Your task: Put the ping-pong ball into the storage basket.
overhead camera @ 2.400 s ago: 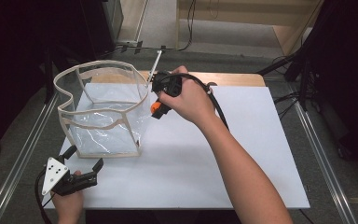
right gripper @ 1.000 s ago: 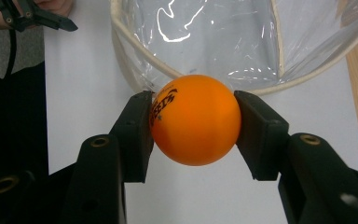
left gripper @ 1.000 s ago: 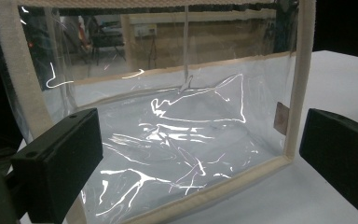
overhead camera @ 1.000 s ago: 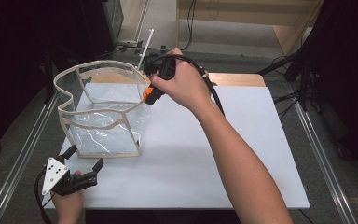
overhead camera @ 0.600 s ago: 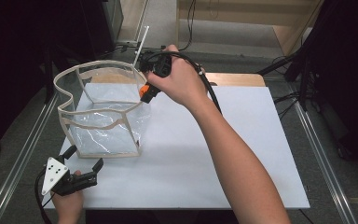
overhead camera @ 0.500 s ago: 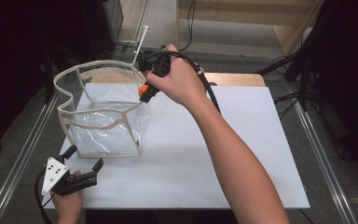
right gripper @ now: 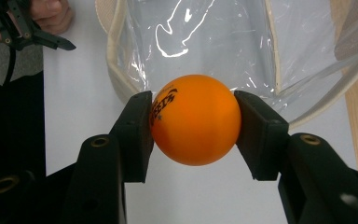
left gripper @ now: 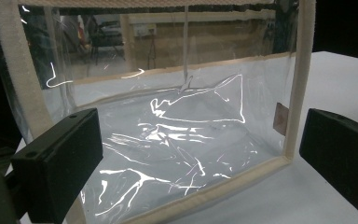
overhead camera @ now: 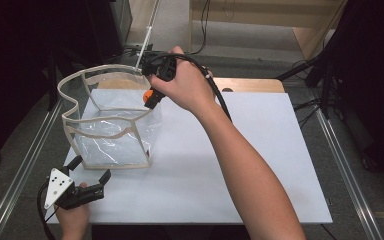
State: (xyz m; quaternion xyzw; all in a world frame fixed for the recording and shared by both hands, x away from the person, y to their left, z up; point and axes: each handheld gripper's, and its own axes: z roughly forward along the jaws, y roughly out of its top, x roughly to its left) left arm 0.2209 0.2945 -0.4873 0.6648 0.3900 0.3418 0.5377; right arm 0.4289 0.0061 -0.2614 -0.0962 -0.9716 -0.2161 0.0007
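From the high view, the right claw [overhead camera: 149, 96] holds an orange ball [overhead camera: 147, 95] over the rim of a clear bag [overhead camera: 110, 122] standing near the counter's [overhead camera: 260, 165] left edge, while the left claw [overhead camera: 89, 176] rests spread wide at the near left corner. The left gripper view looks between its parted jaws at the bag's clear wall. In the right gripper view both jaws press the ball's [right gripper: 195, 119] sides above the bag's open mouth.

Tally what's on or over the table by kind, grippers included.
Orange ball: 1
Clear bag with beige trim: 1
Left gripper: 1
Right gripper: 1
White table mat: 1
Total: 5
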